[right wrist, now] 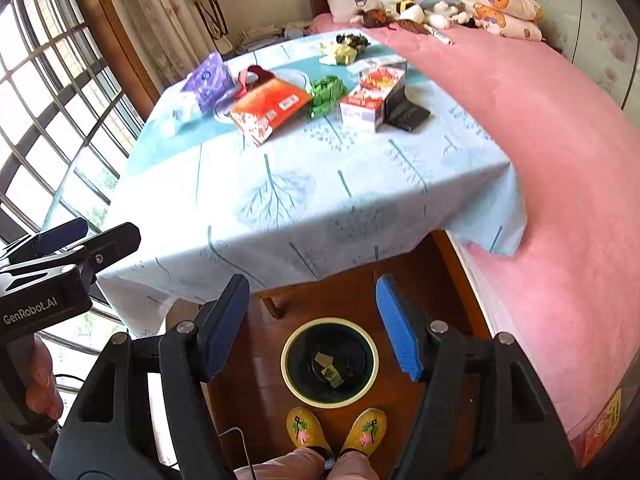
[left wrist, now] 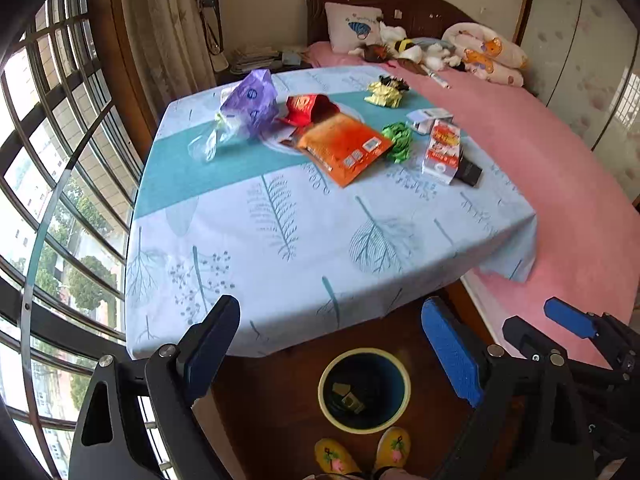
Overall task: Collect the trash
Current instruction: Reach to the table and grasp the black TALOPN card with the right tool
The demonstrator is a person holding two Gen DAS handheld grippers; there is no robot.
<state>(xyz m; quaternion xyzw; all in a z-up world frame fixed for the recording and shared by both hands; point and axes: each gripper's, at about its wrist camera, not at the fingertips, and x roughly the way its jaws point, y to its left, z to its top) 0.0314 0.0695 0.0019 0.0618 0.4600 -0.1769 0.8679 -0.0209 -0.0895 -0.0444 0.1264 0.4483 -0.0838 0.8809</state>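
Trash lies on the table's blue leaf-print cloth (left wrist: 304, 240): a purple bag (left wrist: 250, 100), a red wrapper (left wrist: 308, 110), an orange packet (left wrist: 344, 146), a green wrapper (left wrist: 398, 140), a yellow wrapper (left wrist: 382, 94) and a red-and-white carton (left wrist: 442, 150). On the floor below the table's near edge stands a round bin (left wrist: 364, 390) with a few scraps inside. My left gripper (left wrist: 332, 344) hangs open and empty above the bin. My right gripper (right wrist: 312, 324) is open and empty too, over the same bin (right wrist: 330, 362), beside the left gripper (right wrist: 112, 229).
A bed with a pink cover (left wrist: 560, 184), pillows and soft toys runs along the table's right side. A barred window (left wrist: 52, 200) fills the left. A small black box (left wrist: 470, 172) sits by the carton. A person's yellow slippers (right wrist: 336, 428) stand just behind the bin.
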